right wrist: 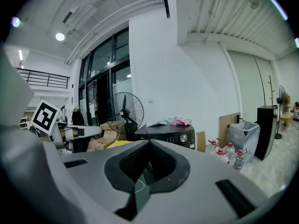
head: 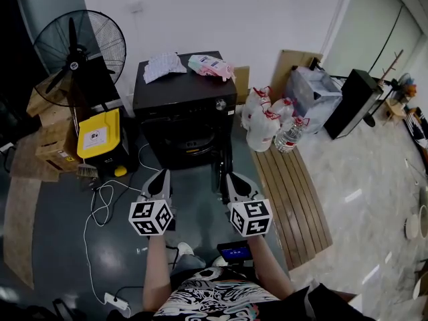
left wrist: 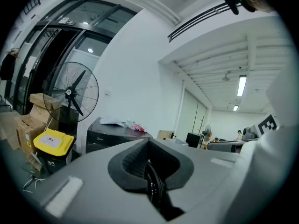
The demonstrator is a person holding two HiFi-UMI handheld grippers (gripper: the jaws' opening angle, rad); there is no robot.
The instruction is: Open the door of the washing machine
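The black washing machine [head: 184, 109] stands against the far wall, its round drum front [head: 185, 144] facing me. A dark panel [head: 223, 164] juts out from its lower right front and looks like the door swung outward. My left gripper [head: 159, 176] and right gripper [head: 231, 179] hover side by side just short of the machine, both shut with nothing held. In the left gripper view the closed jaws [left wrist: 148, 142] point past the machine's top [left wrist: 114, 133]. The right gripper [right wrist: 149, 142] faces the machine's control panel and knob [right wrist: 183, 137].
A white cloth [head: 162, 65] and a pink packet [head: 211, 66] lie on the machine. At its left are a standing fan [head: 77, 45], a yellow bin [head: 99, 136] and cardboard boxes [head: 53, 142]. Water bottles [head: 267, 122] and a slatted wooden board [head: 292, 192] lie right. A white cable [head: 100, 206] trails across the floor.
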